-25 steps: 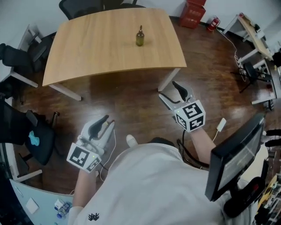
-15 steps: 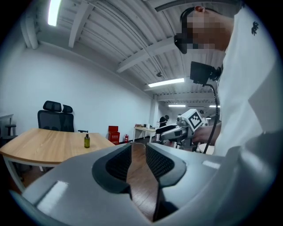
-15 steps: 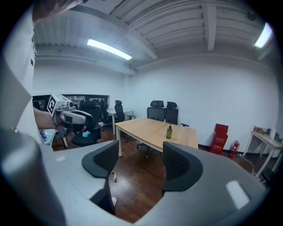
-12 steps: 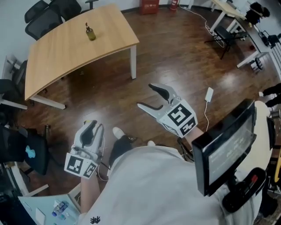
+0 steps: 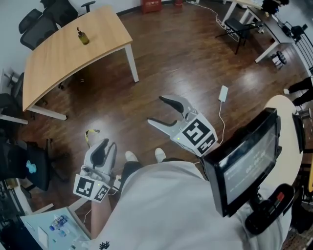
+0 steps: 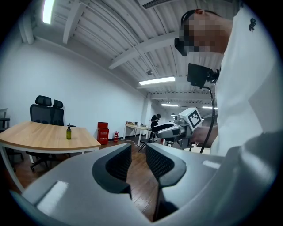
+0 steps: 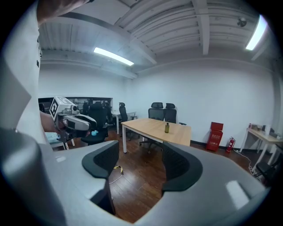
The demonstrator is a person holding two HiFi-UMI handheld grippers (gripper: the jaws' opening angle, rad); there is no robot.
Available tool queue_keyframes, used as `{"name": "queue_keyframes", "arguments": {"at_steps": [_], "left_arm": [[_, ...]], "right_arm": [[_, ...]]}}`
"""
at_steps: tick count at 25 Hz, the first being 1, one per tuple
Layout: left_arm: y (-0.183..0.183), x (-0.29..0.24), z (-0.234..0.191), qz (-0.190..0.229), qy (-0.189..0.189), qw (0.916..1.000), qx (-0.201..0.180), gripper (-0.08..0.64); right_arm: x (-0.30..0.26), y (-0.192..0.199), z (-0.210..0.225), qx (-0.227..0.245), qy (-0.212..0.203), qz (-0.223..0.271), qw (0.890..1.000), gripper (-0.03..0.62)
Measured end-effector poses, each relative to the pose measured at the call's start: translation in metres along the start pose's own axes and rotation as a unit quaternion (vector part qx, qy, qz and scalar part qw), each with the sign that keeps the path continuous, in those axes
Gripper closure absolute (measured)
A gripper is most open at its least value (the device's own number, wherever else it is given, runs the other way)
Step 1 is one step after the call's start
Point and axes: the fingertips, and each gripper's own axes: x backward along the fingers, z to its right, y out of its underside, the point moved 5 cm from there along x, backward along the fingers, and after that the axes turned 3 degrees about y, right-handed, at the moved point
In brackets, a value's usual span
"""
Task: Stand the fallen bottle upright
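Note:
A small olive-green bottle (image 5: 82, 36) stands upright on the wooden table (image 5: 58, 58) at the far upper left, well away from both grippers. The left gripper view shows the bottle (image 6: 68, 132) on the table (image 6: 40, 134), and the right gripper view shows the bottle (image 7: 167, 127) too. My left gripper (image 5: 105, 144) hangs low over the dark floor, its jaws a narrow gap apart and holding nothing (image 6: 138, 152). My right gripper (image 5: 155, 110) is held out over the floor, jaws wide apart and empty (image 7: 139, 154).
Black office chairs (image 5: 46, 14) stand behind the table. On the floor lie a white adapter with its cable (image 5: 223, 93) and a small yellow item (image 5: 91, 133). A monitor (image 5: 244, 161) is at my right, desks (image 5: 264, 22) at the far right, a red box (image 5: 151, 5) by the wall.
The view has swung away from the table, which now sits farther off at the upper left. The right gripper's jaws have spread wider. The bottle stays upright.

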Motion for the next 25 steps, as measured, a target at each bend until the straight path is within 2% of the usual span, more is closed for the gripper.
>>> {"name": "queue_keyframes", "arguments": {"at_steps": [6, 25], "left_arm": [[-0.010, -0.007, 0.007, -0.001, 0.009, 0.9998, -0.016, 0.459], [-0.012, -0.011, 0.001, -0.009, -0.006, 0.9997, -0.022, 0.459]], "right_arm": [[0.006, -0.004, 0.000, 0.002, 0.003, 0.006, 1.000, 0.287], [-0.007, -0.016, 0.009, 0.015, -0.009, 0.023, 1.000, 0.299]]}}
